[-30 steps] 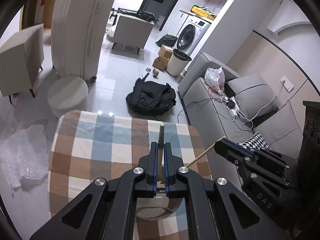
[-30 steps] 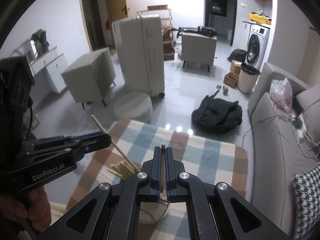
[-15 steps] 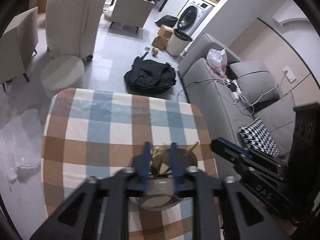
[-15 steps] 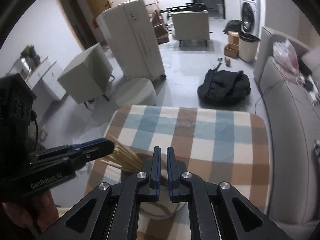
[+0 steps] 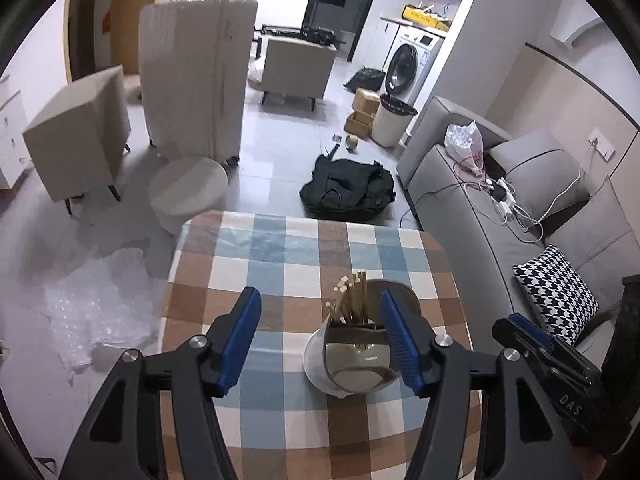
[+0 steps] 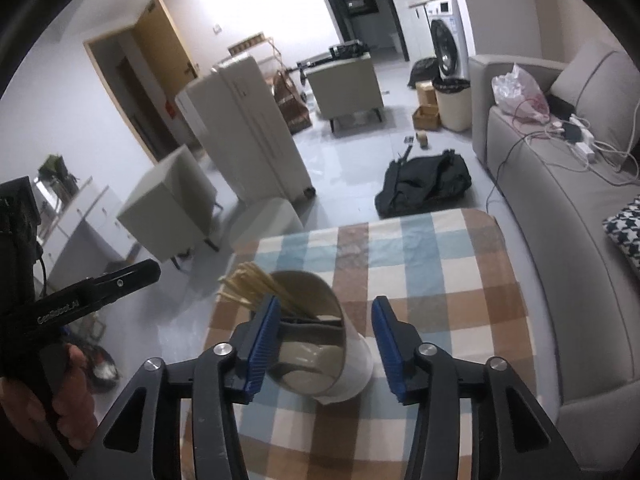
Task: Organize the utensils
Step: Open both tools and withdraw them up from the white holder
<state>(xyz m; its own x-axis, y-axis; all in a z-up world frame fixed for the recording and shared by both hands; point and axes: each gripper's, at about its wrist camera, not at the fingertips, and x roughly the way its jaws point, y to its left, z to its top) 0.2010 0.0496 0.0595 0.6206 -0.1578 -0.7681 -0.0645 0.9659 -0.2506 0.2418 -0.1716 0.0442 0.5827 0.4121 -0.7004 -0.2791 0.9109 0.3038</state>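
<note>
Our left hand-held gripper (image 5: 320, 336) and right hand-held gripper (image 6: 324, 342) have just opened and hold nothing; their chopsticks (image 5: 352, 298) now stand in the cup (image 5: 348, 360) at lower centre of the counter (image 5: 280, 248) (task apparently near done).

The worktop (image 5: 280, 256) is a small table with rounded corners, covered by a checked cloth (image 6: 440, 280) in brown, pale blue and cream squares. Standing directly on it, toward the near side, is a white cylindrical holder (image 5: 320, 364) with a shiny inside; a bundle of light wooden chopsticks (image 5: 352, 296) leans in it, their ends fanned above the rim. In the right wrist view the holder (image 6: 352, 372) sits near the cloth's left edge, with the chopsticks (image 6: 250, 282) tilted leftward.
</note>
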